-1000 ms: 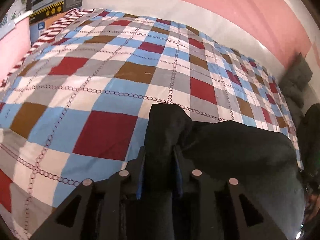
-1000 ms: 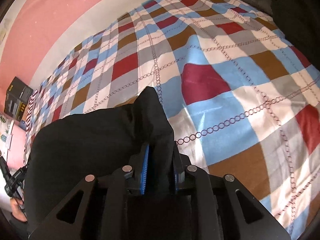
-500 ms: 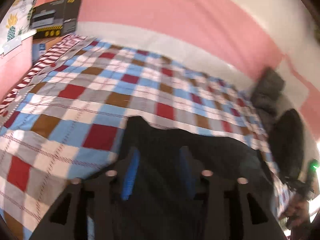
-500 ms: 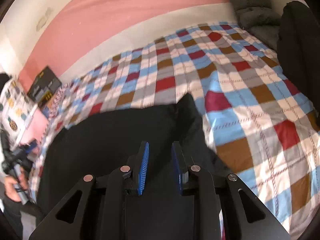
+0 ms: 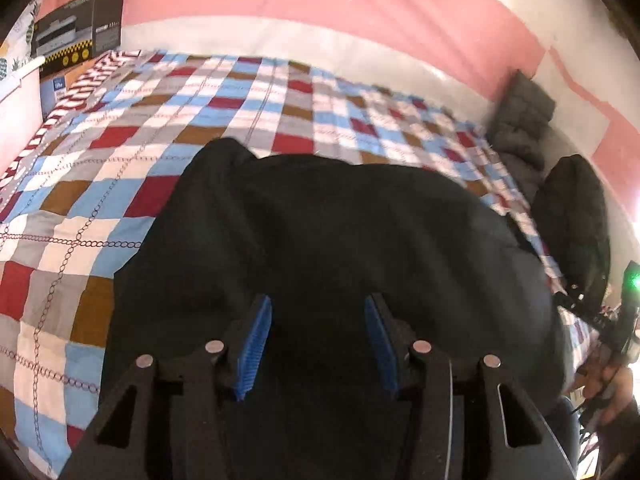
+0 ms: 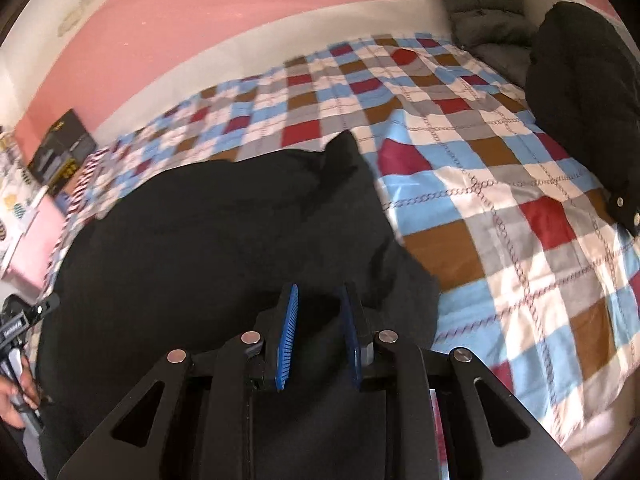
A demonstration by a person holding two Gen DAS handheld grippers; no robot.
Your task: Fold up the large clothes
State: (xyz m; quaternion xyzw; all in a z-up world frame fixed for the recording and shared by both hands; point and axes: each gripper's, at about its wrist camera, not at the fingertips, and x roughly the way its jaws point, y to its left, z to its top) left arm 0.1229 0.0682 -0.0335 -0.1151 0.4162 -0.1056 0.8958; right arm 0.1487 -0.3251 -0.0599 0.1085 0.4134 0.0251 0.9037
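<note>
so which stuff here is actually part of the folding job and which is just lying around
Part of the job:
- black garment, spread on the checked bedspread
- left claw, open above it
- right claw, open above it

Just lying about:
- grey quilted jacket at the wall
- other black coat at the bed edge
- black box in the corner

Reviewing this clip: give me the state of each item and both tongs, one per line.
Left tongs: open, holding nothing.
Right tongs: open, holding nothing.
Black garment: released, lying rumpled on the bed.
Checked bedspread: spread out, slightly wrinkled.
Black jacket: heaped at the bed's edge.
Box: closed.
</note>
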